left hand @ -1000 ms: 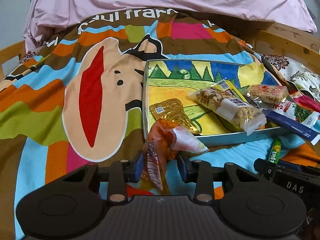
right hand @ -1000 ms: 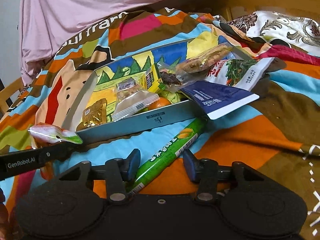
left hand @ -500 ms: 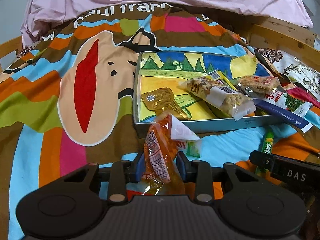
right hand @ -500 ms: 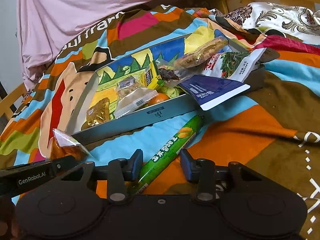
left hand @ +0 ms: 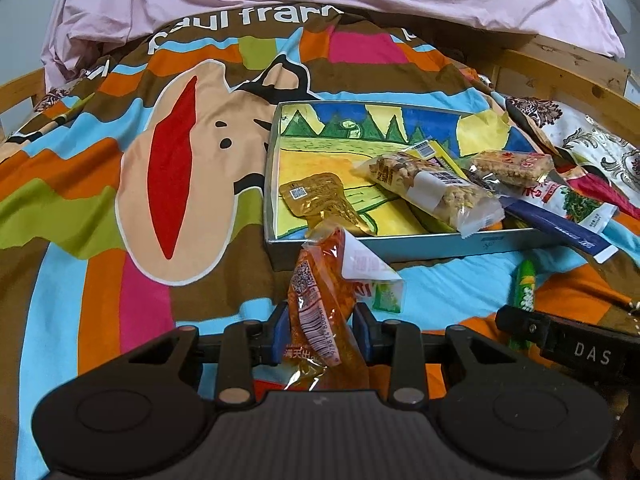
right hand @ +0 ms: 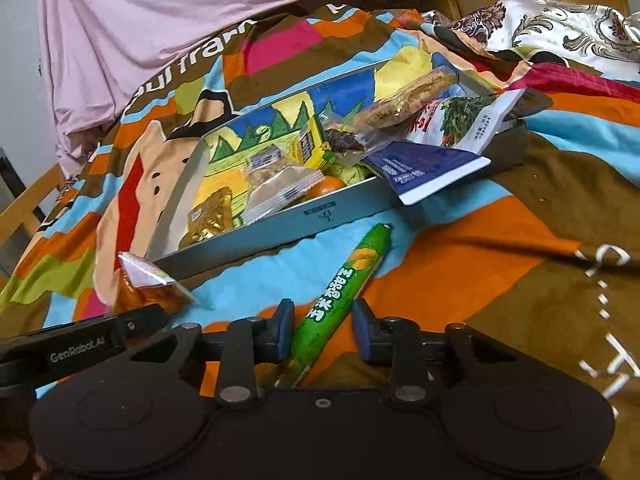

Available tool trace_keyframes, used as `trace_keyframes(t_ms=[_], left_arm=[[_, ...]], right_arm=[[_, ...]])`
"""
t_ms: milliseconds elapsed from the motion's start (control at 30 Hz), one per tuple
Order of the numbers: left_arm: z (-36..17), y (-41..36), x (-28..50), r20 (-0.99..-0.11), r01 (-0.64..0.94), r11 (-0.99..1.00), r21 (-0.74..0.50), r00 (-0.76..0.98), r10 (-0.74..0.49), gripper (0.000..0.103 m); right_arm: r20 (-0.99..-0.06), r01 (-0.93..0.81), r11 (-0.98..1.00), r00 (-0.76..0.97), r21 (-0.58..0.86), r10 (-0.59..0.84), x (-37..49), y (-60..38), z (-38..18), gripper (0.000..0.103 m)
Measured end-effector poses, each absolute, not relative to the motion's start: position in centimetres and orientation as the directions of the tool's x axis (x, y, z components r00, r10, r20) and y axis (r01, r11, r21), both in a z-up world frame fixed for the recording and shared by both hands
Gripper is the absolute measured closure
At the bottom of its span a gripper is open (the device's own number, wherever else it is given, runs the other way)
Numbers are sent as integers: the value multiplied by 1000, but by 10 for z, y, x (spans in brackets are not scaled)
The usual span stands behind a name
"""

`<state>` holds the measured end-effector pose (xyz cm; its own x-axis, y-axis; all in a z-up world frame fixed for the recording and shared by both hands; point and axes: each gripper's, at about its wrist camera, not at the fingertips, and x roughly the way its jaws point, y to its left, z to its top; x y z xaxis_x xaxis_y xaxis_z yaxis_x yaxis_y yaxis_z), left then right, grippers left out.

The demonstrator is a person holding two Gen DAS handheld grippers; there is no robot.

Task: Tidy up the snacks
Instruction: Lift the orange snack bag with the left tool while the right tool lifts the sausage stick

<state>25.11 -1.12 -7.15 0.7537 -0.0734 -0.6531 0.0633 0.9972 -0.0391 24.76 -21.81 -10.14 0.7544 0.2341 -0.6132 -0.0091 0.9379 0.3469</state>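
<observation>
Two grippers: both low over the bedspread, just in front of the tray
Left gripper: blue pads pressed on an orange snack packet; the packet stands up between the jaws, its top flap folded over white
Orange packet print: a QR code, a barcode and red Chinese characters; too crumpled to read further
Right gripper: jaws closing around a green corn sausage stick; a gap shows on each side, so the pads are not yet pressing on it
Sausage stick: lying on the bedspread, just in front of the tray's near wall; yellow Chinese characters and a corn picture on the wrapper
Tray: shallow grey metal box with a painted landscape inside; a small stamped mark on its near wall, unreadable
In the tray: gold foil pouch, clear nut bar, crisp rice bar; a navy sachet hangs over the near wall
Bedspread lettering: "paul fran", the rest cut off
Gripper arms: "DAS" in the left view; "GenRobot.AI" in the right view
</observation>
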Motion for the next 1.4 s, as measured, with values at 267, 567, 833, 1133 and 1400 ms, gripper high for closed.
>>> trace_keyframes(t_ms=[267, 567, 833, 1133, 1400], left_arm=[[-68, -13, 238, -655, 74, 996, -52, 750, -90, 66], [-73, -8, 242, -656, 71, 993, -91, 746, -113, 66], [-76, -8, 242, -655, 71, 993, -92, 747, -114, 66], [-67, -9, 230, -654, 53, 993, -107, 748, -111, 66], [-69, -8, 226, -654, 45, 993, -110, 749, -106, 66]], right_arm=[[-617, -13, 931, 746, 365, 252, 242, -222, -100, 72], [-616, -35, 955, 757, 294, 217, 255, -208, -107, 64], [-621, -71, 975, 760, 212, 191, 253, -198, -107, 68], [-655, -135, 978, 727, 161, 208, 234, -197, -95, 75], [-636, -131, 976, 742, 172, 212, 239, -199, -101, 63]])
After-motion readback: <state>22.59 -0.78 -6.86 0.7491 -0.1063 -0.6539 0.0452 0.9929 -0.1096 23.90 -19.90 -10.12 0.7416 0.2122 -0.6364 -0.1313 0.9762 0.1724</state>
